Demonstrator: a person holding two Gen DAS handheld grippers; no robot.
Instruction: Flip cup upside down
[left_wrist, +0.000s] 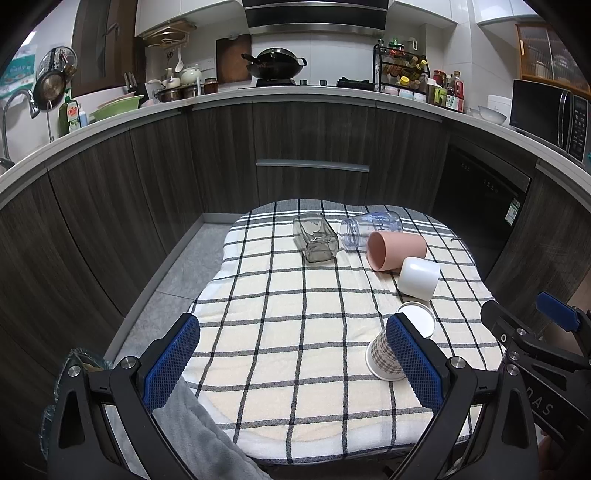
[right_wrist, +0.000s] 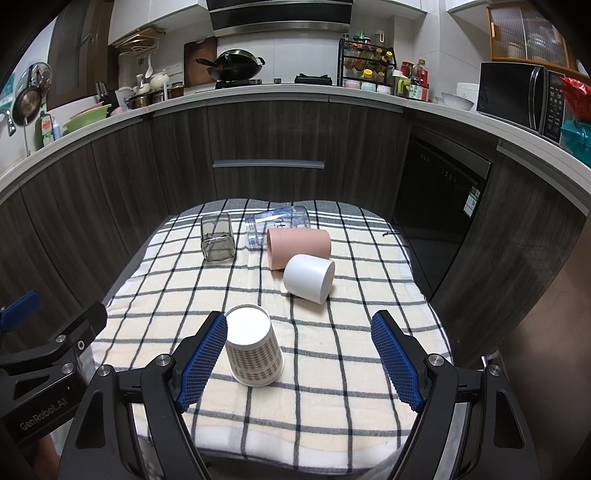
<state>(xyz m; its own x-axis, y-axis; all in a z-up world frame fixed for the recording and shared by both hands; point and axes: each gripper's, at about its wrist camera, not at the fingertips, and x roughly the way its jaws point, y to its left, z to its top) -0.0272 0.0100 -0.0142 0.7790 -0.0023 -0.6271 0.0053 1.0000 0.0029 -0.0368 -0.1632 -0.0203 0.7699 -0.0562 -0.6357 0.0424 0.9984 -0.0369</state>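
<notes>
A plaid paper cup (right_wrist: 253, 347) stands upside down on the checked cloth (right_wrist: 332, 369), just inside my right gripper's left finger (right_wrist: 207, 358). It also shows in the left wrist view (left_wrist: 384, 350), partly behind my left gripper's right finger (left_wrist: 413, 358). My right gripper (right_wrist: 299, 358) is open and empty. My left gripper (left_wrist: 291, 354) is open and empty above the near part of the cloth. A white cup (right_wrist: 309, 277), a pink cup (right_wrist: 297, 245), a clear bottle (right_wrist: 277, 223) and a square glass (right_wrist: 217, 238) lie on their sides farther back.
The cloth covers a small table (left_wrist: 295, 454) in front of dark kitchen cabinets (left_wrist: 310, 147). A grey towel (left_wrist: 199, 432) hangs at the near left edge. The right gripper's body (left_wrist: 535, 343) shows at right in the left wrist view.
</notes>
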